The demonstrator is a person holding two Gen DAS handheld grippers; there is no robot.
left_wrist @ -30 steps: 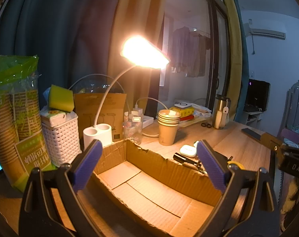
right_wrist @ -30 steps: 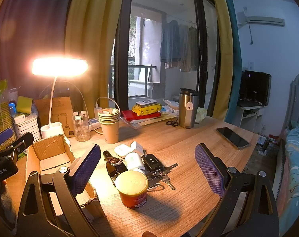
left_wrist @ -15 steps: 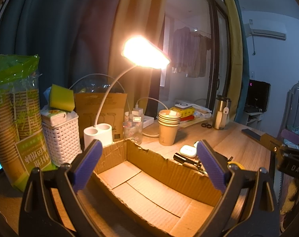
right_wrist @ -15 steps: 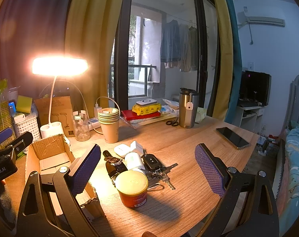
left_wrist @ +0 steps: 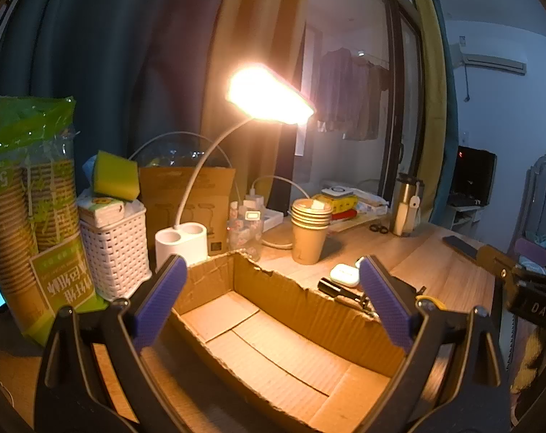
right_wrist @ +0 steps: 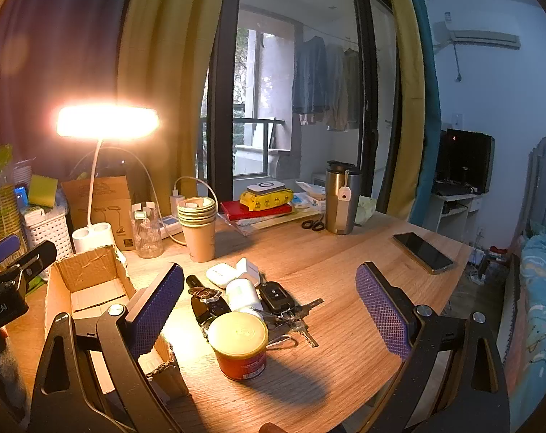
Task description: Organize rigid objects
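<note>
Nothing has gone into the cardboard box [left_wrist: 283, 339] yet: its floor is bare in both views, so the sorting looks to be at its very start, with the first pick still to be chosen. The things to be organized lie in 1 loose cluster on the wooden desk [right_wrist: 345, 274], just to the right of the box: a red tin with a yellow lid [right_wrist: 239, 344] nearest the right-hand camera, and behind it a wristwatch [right_wrist: 205, 301], a white earbud case [right_wrist: 221, 273], a small white bottle lying on its side [right_wrist: 242, 294], a car key fob [right_wrist: 274, 294] and a bunch of keys [right_wrist: 296, 319]. The right gripper [right_wrist: 269, 308] hangs above and in front of this cluster, level and pointing forward, its 2 purple pads spread wide and holding nothing; the tin sits in line with the gap between them, so it seems the natural first target. The next move probably calls for a dip forward and down until the pads flank the tin's wall, a squeeze, then a carry leftward over the box's torn rim. The left gripper [left_wrist: 273, 301] is likewise released and empty, poised low over the near end of the box and aimed along its length, well placed to steady the box if it slides.
</note>
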